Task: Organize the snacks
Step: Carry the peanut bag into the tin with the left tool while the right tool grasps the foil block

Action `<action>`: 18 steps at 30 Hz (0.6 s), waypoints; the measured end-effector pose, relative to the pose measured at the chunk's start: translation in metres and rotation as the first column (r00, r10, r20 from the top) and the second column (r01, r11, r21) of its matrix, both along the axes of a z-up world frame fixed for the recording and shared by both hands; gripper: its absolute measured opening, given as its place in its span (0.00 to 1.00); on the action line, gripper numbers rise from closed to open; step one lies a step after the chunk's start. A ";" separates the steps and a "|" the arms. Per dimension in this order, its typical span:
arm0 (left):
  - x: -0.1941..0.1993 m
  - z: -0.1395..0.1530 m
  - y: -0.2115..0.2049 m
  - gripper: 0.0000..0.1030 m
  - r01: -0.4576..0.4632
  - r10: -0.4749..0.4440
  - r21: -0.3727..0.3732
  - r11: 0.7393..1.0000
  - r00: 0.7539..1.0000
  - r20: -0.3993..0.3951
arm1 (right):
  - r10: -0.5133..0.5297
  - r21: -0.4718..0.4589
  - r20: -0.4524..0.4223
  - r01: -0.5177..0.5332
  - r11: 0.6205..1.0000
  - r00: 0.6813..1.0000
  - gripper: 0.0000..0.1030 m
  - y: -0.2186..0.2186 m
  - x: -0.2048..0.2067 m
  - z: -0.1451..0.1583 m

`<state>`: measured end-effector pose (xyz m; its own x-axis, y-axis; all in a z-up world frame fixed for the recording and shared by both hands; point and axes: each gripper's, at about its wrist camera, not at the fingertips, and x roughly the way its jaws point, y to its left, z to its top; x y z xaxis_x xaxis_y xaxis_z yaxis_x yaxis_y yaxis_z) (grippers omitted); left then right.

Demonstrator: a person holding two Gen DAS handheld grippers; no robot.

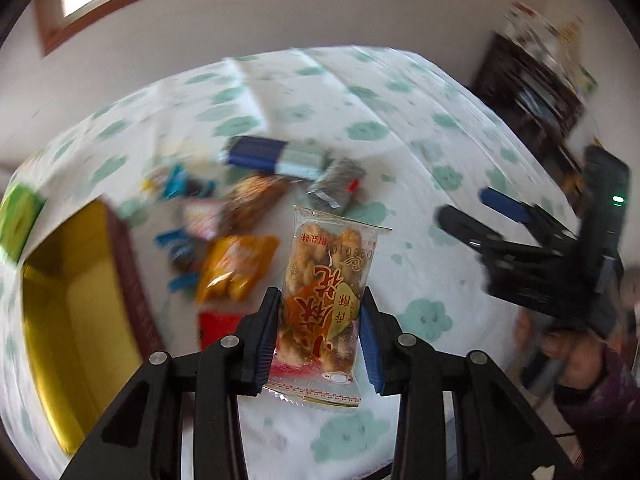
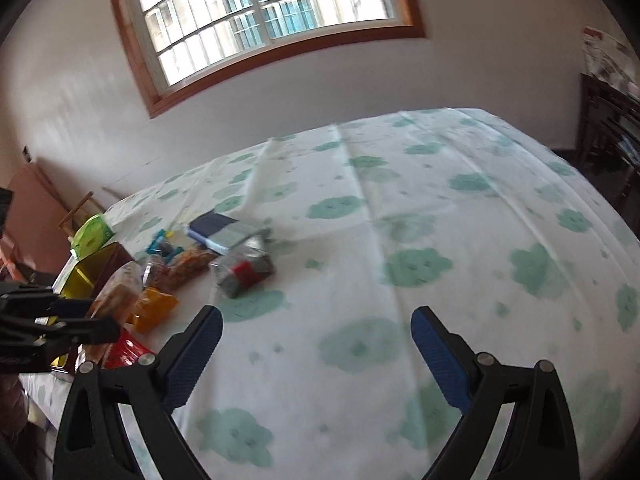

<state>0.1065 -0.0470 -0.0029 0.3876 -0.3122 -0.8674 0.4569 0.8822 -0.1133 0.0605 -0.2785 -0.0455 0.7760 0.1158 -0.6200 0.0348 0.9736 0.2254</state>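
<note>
My left gripper (image 1: 318, 320) is shut on a clear snack packet (image 1: 326, 292) with brown fried pieces and red Chinese lettering, held above the table. A pile of snacks lies beyond it: an orange packet (image 1: 234, 266), a brown packet (image 1: 252, 202), a blue and pale box (image 1: 276, 156), a silver packet (image 1: 338, 186), a red packet (image 1: 218, 326). A yellow-lined box (image 1: 76, 312) sits open at the left. My right gripper (image 2: 316, 320) is open and empty over the cloth; it also shows in the left wrist view (image 1: 464, 206). The silver packet (image 2: 244, 268) lies ahead of it.
The table wears a white cloth with green clouds (image 2: 440, 240). A green box (image 2: 94, 234) stands at the far left by the yellow-lined box (image 2: 86, 274). A dark wooden shelf (image 1: 532, 88) stands at the right. A window (image 2: 272, 16) is in the far wall.
</note>
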 end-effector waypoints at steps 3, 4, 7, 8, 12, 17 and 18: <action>-0.013 0.009 0.019 0.33 -0.051 0.051 -0.034 0.998 0.999 0.013 | 0.124 -0.088 0.030 -0.121 0.989 0.992 0.95 0.031 0.027 0.001; -0.017 0.011 0.023 0.33 -0.066 0.066 -0.029 0.997 0.998 0.018 | 0.154 -0.112 0.031 -0.150 0.982 0.988 0.95 0.037 0.034 0.000; -0.028 0.017 0.040 0.33 -0.107 0.108 -0.026 0.994 0.993 0.043 | 0.225 -0.192 -0.009 -0.222 0.956 0.974 0.95 0.053 0.061 -0.009; -0.031 0.019 0.047 0.33 -0.127 0.128 -0.029 0.991 0.990 0.050 | 0.236 -0.210 -0.018 -0.234 0.949 0.972 0.95 0.055 0.069 -0.011; -0.038 0.025 0.068 0.33 -0.170 0.173 -0.055 0.984 0.984 0.051 | 0.278 -0.250 -0.061 -0.285 0.925 0.958 0.95 0.060 0.097 -0.020; -0.040 0.027 0.090 0.33 -0.215 0.219 -0.074 0.974 0.975 0.037 | 0.335 -0.216 -0.132 -0.357 0.909 0.933 0.95 0.066 0.118 -0.033; -0.040 0.028 0.092 0.33 -0.222 0.225 -0.074 0.972 0.974 0.037 | 0.340 -0.212 -0.132 -0.362 0.908 0.931 0.95 0.068 0.119 -0.034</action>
